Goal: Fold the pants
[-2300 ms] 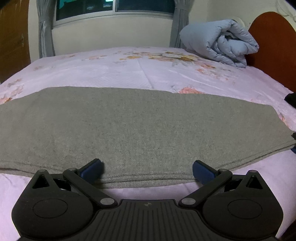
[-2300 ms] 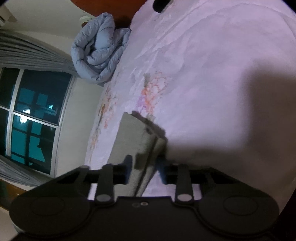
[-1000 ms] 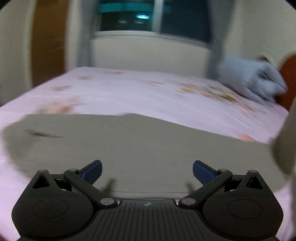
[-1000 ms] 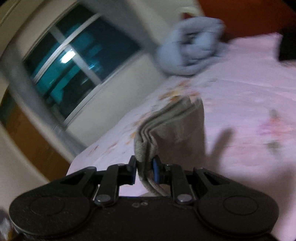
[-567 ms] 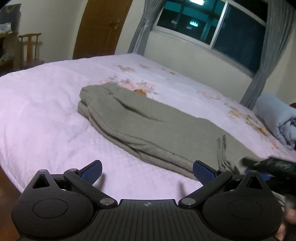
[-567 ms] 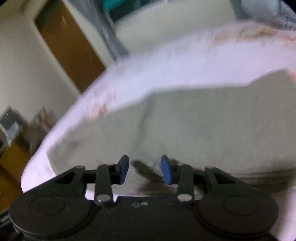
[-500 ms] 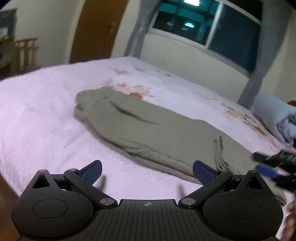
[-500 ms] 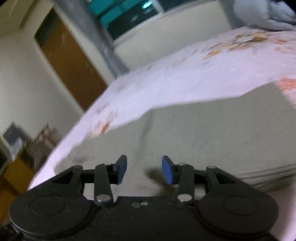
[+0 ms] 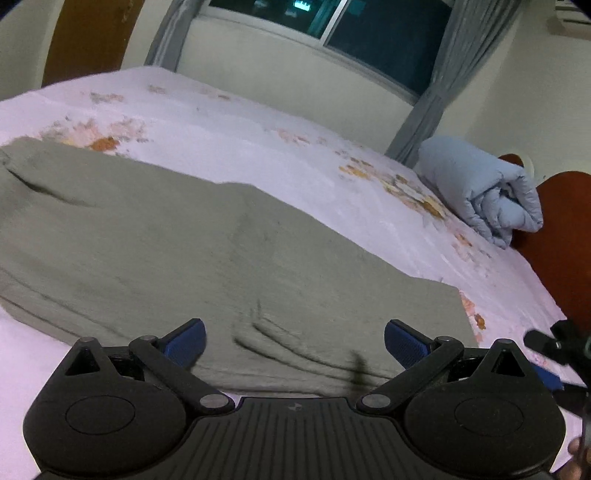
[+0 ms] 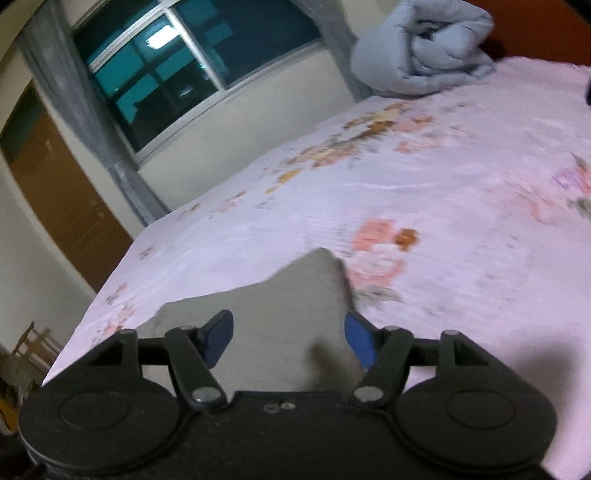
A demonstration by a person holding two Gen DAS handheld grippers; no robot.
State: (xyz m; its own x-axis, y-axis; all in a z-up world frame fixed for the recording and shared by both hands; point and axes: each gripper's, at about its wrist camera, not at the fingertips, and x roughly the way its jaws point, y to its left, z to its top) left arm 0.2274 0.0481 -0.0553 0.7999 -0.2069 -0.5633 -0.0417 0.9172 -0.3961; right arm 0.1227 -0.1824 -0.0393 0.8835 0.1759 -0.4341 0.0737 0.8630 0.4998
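- The left gripper [image 9: 293,341] hangs low over the near edge of the pants [image 9: 192,251], its blue pads spread wide with nothing pinched between them.
- The right gripper [image 10: 288,338] has its jaws opening; the pants' corner [image 10: 295,295] lies under and between the pads, which stand clear of the cloth, so it is let go.
- In the left view the right gripper's tip shows at the right border, just beside the pants' end.
- The pants, grey-green and folded into a long band, lie flat across the near part of the bed [image 9: 258,147], with stacked layers showing along the near edge and some creases close to the left gripper.
- Farther off, a rolled blue quilt [image 9: 480,188] rests on the bed against the headboard [image 9: 565,229].
- Beyond the bed stand the window [image 9: 369,33] with grey curtains [image 9: 439,81] and a brown door [image 9: 88,40].
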